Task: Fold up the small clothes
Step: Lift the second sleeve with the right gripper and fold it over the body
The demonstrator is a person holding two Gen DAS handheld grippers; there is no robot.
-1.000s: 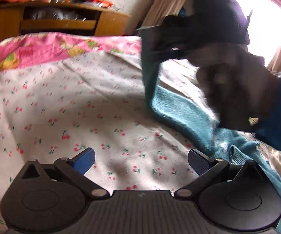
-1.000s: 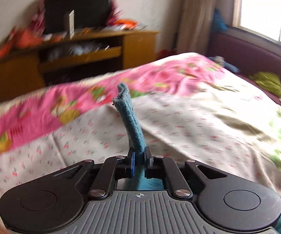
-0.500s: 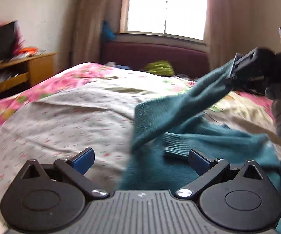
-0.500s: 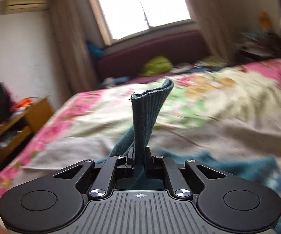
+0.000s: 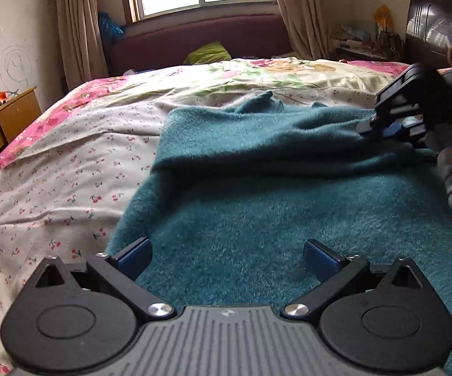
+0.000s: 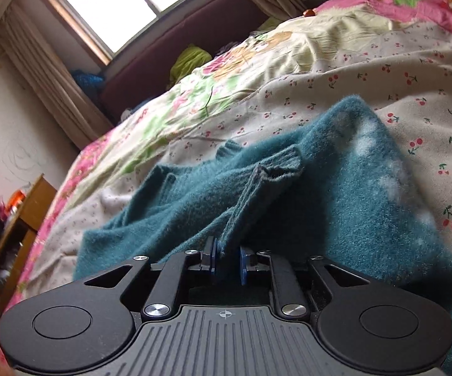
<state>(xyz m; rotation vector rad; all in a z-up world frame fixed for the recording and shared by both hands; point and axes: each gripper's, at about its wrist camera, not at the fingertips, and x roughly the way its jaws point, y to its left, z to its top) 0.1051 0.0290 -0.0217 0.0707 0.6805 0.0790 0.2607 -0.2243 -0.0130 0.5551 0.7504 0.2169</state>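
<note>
Bedspread (image 5: 69, 163) | sweater (image 5: 257, 219) sleeve now lowered flat | right tool (image 6: 227, 261) loosening, left tool (image 5: 227, 258) wide, empty

The teal sweater (image 5: 288, 219) is fuzzy, napped knit, ribbed at its cuff (image 6: 276, 169). The cherry-print bedsheet (image 5: 69, 172) is thin, matt cotton. The left tongs (image 5: 226, 255) are matt black plastic with shiny metal screws.
</note>
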